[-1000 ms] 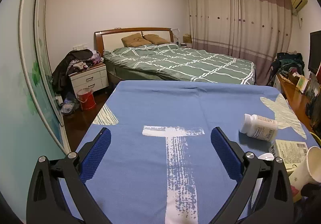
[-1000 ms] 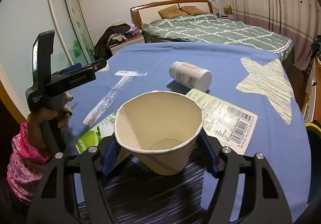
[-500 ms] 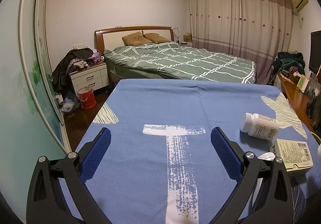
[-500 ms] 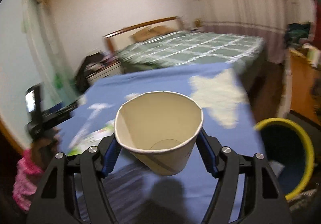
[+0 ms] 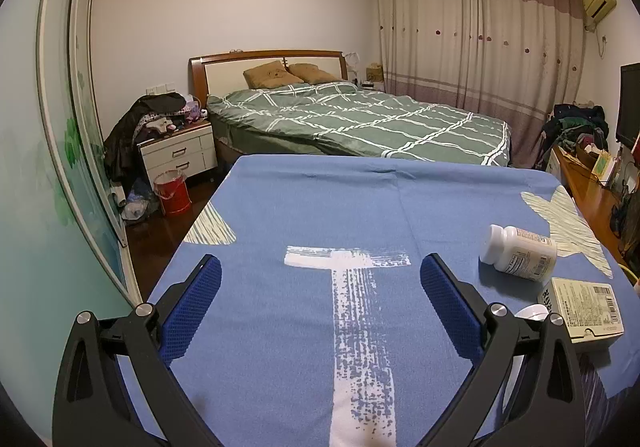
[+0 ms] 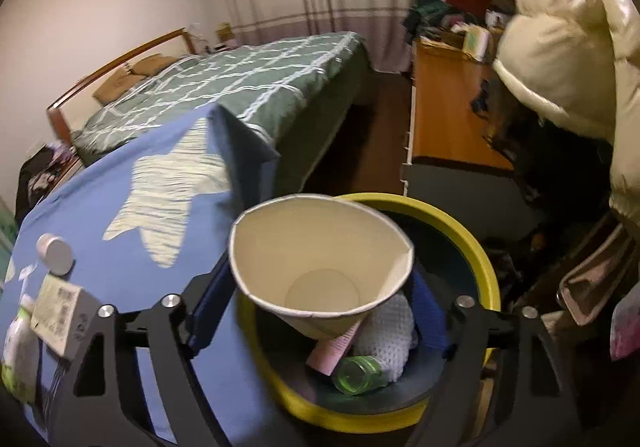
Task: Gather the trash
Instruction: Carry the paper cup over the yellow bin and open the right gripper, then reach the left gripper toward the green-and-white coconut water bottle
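In the right wrist view a white paper cup [image 6: 320,259], its rim dented on one side, hangs tilted above a yellow-rimmed bin [image 6: 476,247]. It sits between the blue pads of my right gripper [image 6: 320,287]. The jaws are opening and the pads stand just off its sides. Inside the bin lie a pink tube [image 6: 334,347], a green bottle [image 6: 360,373] and a white cloth [image 6: 390,331]. My left gripper [image 5: 320,263] hovers open over the blue tablecloth [image 5: 320,215] with nothing between its fingers. A white pill bottle [image 5: 518,259] and a printed box [image 5: 584,311] lie to its right.
The bin stands on the floor at the table's right edge, beside a wooden desk [image 6: 444,119] and a cream padded jacket [image 6: 560,47]. A bed with a green checked cover [image 5: 360,123] lies beyond the table. A nightstand [image 5: 176,155] and a red bucket [image 5: 172,193] stand at the left.
My right gripper has swung with the cup from over the table to above the yellow bin, rolling as it went, and its jaws have widened. The left gripper has not moved.
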Demonstrator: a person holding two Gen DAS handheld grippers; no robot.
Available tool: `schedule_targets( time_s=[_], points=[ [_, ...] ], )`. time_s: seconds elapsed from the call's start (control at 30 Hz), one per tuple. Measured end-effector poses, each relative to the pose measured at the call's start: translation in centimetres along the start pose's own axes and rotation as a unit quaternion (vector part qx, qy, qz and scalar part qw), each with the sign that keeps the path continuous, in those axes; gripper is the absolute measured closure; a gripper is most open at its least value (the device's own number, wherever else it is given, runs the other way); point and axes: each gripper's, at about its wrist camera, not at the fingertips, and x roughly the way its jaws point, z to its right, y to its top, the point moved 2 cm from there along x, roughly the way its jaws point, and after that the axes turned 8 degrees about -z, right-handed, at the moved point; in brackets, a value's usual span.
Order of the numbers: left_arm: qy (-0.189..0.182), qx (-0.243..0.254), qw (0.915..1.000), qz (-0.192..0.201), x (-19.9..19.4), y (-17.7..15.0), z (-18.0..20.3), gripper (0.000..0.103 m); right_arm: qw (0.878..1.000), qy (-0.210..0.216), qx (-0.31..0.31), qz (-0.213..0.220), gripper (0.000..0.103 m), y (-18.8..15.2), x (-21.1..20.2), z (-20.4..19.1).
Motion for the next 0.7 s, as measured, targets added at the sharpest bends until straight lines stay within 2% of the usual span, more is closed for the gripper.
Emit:
schedule_targets(
  time_s=[0.1,0.23,0.5,0.6,0.7],
  points=[
    [0.0,0.0,1.0,0.001,0.0,0.0,0.0,0.005,1.0,-0.001,0.005,0.003,0.026,0.1,0.3,0.2],
    [-0.001,0.001,1.0,0.002,-0.1,0.0,0.1,0.005,1.0,0.002,-0.013,0.01,0.025,0.5,0.3,-1.7],
    [-0.008,0.006,0.9999,-0.001,-0.5,0.0,0.8,0.005,0.997,0.061,-0.03,0.042,0.025,4.7,0.7,-8.1],
    [-0.028,-0.001,0.9994,-0.018,-1.3,0.1,1.3,0.005,0.995,0.072,-0.027,0.058,0.025,5.8,1.5,-10.1],
    [-0.051,0.009,0.9973,-0.052,-2.5,-0.3,2.8,0.005,0.995,0.07,-0.022,0.064,0.025,5.8,2.8,-10.9]
  ],
)
